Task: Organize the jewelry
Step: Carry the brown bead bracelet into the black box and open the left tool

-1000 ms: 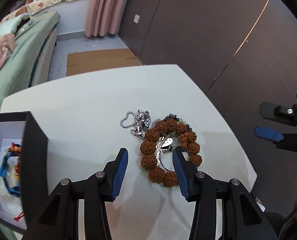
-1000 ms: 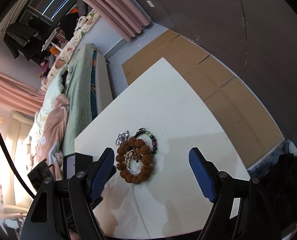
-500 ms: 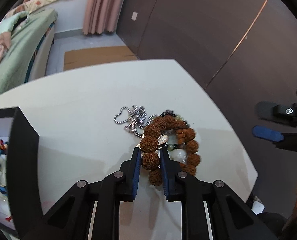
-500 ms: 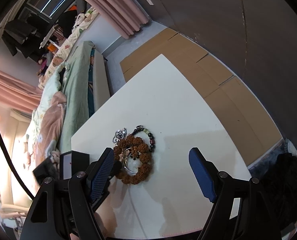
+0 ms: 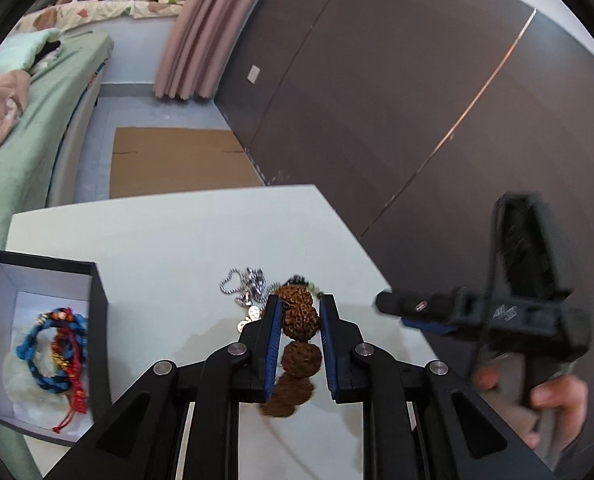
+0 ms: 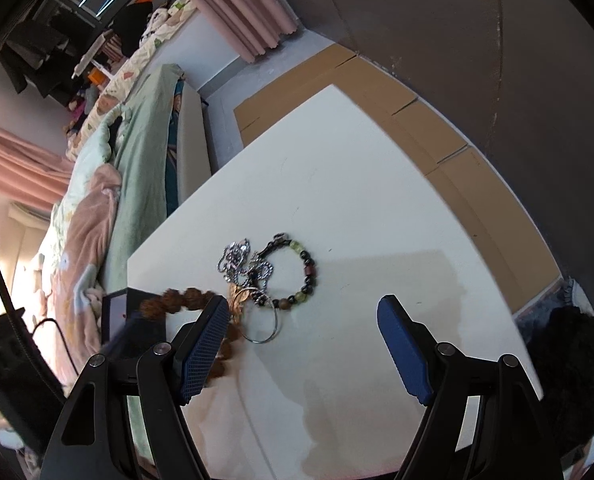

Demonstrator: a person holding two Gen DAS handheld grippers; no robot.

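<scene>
My left gripper (image 5: 298, 312) is shut on a bracelet of big brown seed beads (image 5: 300, 316) and holds it above the white table (image 5: 169, 240); the bracelet hangs down between the fingers. It also shows in the right wrist view (image 6: 177, 302), lifted at the left. A silver chain (image 6: 237, 260), a dark and green bead bracelet (image 6: 307, 276) and a thin wire ring (image 6: 263, 322) lie on the table. My right gripper (image 6: 303, 344) is open and empty above the table's near side.
A black box (image 5: 41, 340) with a white lining sits at the table's left, holding blue and red cord bracelets (image 5: 57, 356). A bed (image 6: 109, 184) stands beyond the table. Brown cardboard (image 6: 437, 120) lies on the floor by the dark wall.
My left gripper closed on the brown seed bracelet and lifted it off the table towards the left. The silver chain and bead bracelet stayed. The right gripper came closer to the left one.
</scene>
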